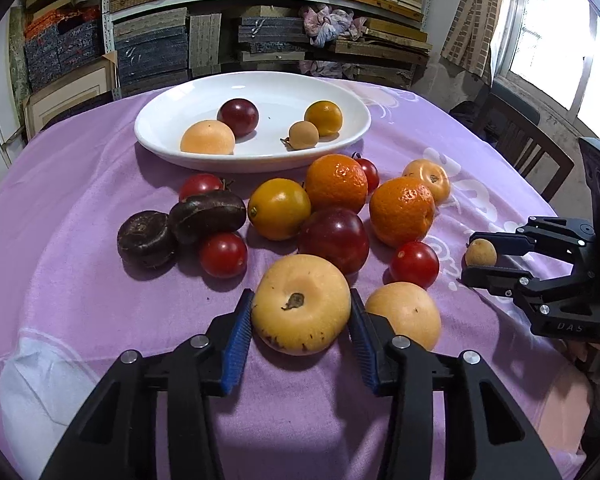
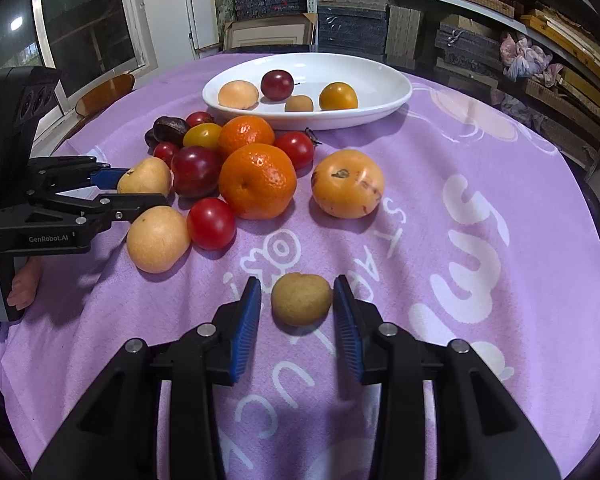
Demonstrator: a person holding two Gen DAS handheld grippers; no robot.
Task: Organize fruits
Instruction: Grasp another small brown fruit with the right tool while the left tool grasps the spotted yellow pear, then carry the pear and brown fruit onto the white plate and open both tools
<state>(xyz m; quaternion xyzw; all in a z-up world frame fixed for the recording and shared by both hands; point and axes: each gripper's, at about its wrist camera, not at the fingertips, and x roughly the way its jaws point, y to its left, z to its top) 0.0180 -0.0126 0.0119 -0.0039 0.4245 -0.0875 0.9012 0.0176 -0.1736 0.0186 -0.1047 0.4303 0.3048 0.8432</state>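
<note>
Two hand-held grippers, left (image 1: 301,316) seemingly pinching a pale fruit (image 1: 301,304), right (image 2: 297,312) loosely straddling a longan (image 2: 301,299).

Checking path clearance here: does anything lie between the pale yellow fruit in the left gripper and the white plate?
Yes. Between the pale yellow fruit and the white plate sit a dark red plum, a yellow fruit and a mandarin; lifting over them looks necessary.

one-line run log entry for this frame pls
left tongs: around pale yellow fruit, pads at its sides | right tongs: open around small tan fruit, gaps visible | white plate: four fruits | rest on purple cloth
</note>
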